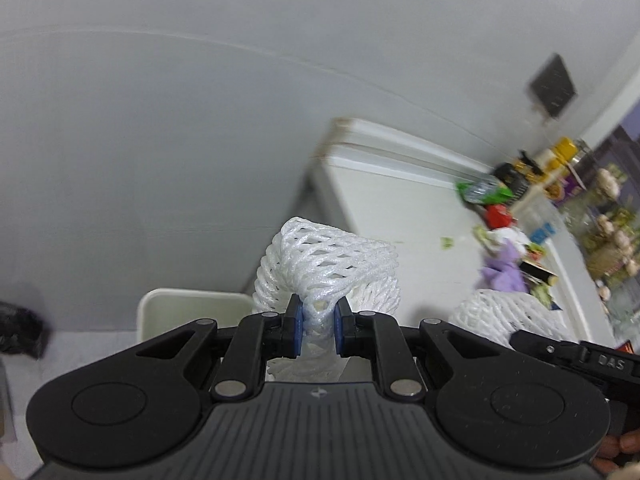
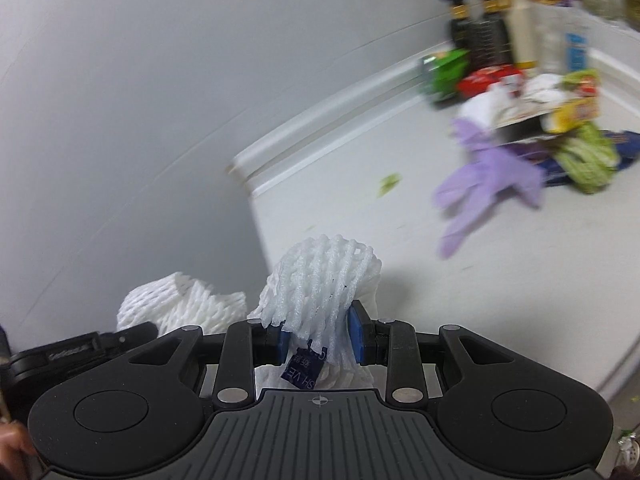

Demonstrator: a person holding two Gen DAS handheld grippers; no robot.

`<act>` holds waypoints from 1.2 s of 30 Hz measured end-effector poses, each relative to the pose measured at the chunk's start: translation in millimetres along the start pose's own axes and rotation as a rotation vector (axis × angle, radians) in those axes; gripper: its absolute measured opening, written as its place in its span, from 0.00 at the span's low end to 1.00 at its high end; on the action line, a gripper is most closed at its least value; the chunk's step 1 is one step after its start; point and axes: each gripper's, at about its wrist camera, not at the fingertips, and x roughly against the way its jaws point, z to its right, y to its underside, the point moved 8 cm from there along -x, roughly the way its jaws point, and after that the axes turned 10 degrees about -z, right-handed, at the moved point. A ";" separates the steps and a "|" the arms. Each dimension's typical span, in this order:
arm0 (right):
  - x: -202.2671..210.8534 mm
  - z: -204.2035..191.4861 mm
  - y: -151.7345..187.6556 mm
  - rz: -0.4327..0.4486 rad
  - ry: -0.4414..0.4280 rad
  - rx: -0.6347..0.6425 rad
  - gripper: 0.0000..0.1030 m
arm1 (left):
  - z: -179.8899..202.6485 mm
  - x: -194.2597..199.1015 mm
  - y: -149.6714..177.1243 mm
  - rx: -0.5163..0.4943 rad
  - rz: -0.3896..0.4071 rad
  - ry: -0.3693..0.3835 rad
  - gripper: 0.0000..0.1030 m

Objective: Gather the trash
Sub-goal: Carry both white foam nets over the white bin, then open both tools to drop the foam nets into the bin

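A white foam net (image 1: 320, 268) is pinched between the blue pads of the left gripper (image 1: 318, 330); the jaws are nearly together and squeeze the net to a thin waist, while the rest of it puffs out above the fingers. A second white foam net (image 2: 324, 280) is held by the right gripper (image 2: 320, 334), whose jaws stand a little wider around a thicker bundle. A small dark blue label (image 2: 304, 368) with white letters hangs from this net, below the pads.

Each camera also catches the other gripper with its net at the side (low right in the left view, low left in the right view).

Just beyond the left net, a pale bin (image 1: 192, 308) stands on the floor beside a white counter (image 1: 400, 216). Further along the counter lies a blurred heap of trash: a purple glove (image 2: 480, 184), green and red wrappers, and dark bottles (image 2: 476, 24) by the grey wall (image 1: 200, 120).
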 end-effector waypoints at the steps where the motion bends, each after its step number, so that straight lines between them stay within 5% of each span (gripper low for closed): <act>1: -5.5 -8.6 1.8 -0.018 -0.003 0.023 0.28 | -8.6 0.0 0.5 0.014 -0.003 -0.009 0.13; 9: -62.0 -81.0 12.3 -0.146 -0.018 0.204 0.28 | -72.4 -17.0 9.6 0.073 -0.080 -0.077 0.13; 17: -160.2 -116.8 40.8 -0.268 0.100 0.382 0.28 | -113.3 -79.0 12.8 0.013 -0.238 -0.122 0.14; 22: -223.2 -106.3 60.9 -0.313 0.193 0.425 0.28 | -114.1 -127.9 2.4 -0.088 -0.302 -0.105 0.15; 28: -289.7 -70.3 72.0 -0.338 0.243 0.313 0.28 | -115.1 -181.8 18.5 -0.271 -0.387 -0.137 0.15; 36: -336.9 -32.1 85.7 -0.352 0.320 0.270 0.28 | -124.0 -229.0 33.9 -0.402 -0.452 -0.165 0.16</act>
